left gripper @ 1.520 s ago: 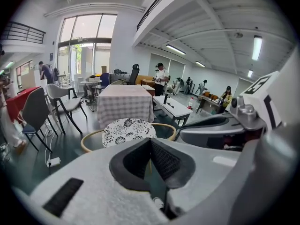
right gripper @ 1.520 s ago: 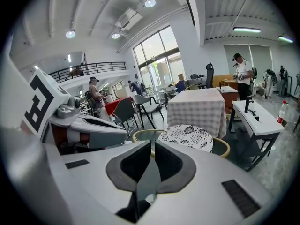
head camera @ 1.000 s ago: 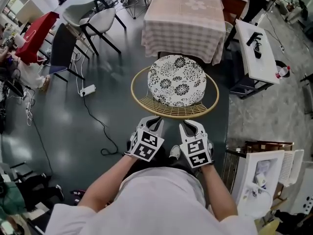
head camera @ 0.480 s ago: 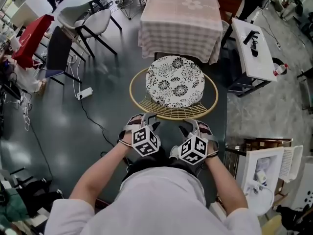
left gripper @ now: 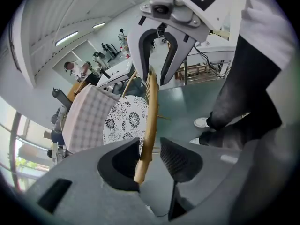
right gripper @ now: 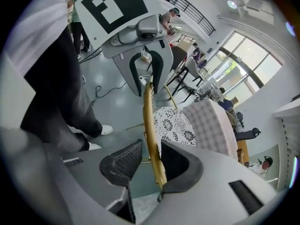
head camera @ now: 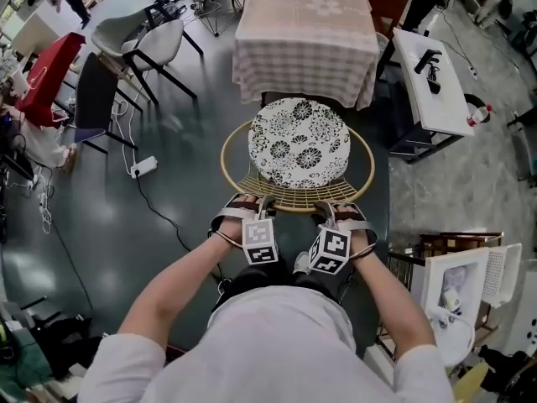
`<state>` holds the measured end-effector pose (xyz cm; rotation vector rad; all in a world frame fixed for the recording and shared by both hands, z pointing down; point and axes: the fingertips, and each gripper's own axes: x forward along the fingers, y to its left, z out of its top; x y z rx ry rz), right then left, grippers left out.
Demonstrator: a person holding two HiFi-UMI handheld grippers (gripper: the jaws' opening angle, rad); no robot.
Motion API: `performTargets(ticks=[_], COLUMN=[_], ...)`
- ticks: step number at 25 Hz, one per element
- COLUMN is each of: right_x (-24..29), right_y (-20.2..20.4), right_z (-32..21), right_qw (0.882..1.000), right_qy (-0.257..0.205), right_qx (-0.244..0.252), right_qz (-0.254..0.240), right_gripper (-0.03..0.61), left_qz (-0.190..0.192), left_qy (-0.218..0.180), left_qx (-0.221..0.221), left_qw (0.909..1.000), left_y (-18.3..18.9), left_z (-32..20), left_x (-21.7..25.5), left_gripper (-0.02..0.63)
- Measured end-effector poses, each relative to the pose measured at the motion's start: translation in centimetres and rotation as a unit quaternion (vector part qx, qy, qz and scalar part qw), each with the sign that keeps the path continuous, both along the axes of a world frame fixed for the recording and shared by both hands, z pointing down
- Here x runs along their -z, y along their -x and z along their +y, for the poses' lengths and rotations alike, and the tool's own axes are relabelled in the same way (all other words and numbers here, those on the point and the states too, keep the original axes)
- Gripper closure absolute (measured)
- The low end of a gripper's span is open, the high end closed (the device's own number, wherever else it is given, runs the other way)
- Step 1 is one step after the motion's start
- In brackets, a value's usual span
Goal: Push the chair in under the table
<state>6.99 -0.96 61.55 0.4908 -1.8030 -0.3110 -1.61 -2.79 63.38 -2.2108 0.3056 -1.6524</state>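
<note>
Although the head view lays out the whole scene, it does not settle how the tongs stand. It shows the chair (head camera: 229,153) with its floral cushion (head camera: 300,139) just in front of the table (head camera: 302,32). The seat is not yet under the checked cloth, and the left gripper (head camera: 252,201) and right gripper (head camera: 337,211) are side by side at the near rattan rim (head camera: 289,193).

Only the gripper views look between the jaws. Each pair has just been opening and stands apart, astride that rim. In both views the rim leans against one pad and a clear gap separates it from the other. Each gripper view also catches the other gripper further along the rim.

From above, the chair's legs cannot be made out beneath the seat. The table's far edge is cut off at the top of the head view.
</note>
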Motion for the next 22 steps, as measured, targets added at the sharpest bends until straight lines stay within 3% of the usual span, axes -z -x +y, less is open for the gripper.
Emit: performTargets(ticks=[4,14,22], right_x=[-0.7,-0.6,-0.9], right_y=[0.3,0.6,1.5], right_z=[-0.4,-0.9,-2.4], right_qw=[1.0,0.999,0.998], right_qy=[-0.001,0.02,0.021], right_qx=[0.012,-0.009,-0.042], right_qz=[0.024,0.043,0.051], right_gripper=[0.506,0.511,0.511], left_qz=[-0.021,-0.015,-0.022], left_qy=[-0.003,0.048,0.052], left_qx=[-0.016,-0.027,-0.042], left_qw=[0.9997,0.9984,0.9975], left_y=[0.1,-0.1,0.6], left_z=[-0.5,-0.6,-2.3], left_x=[-0.4,-1.1,-1.9], left_gripper=[0.532,0.548,0.558])
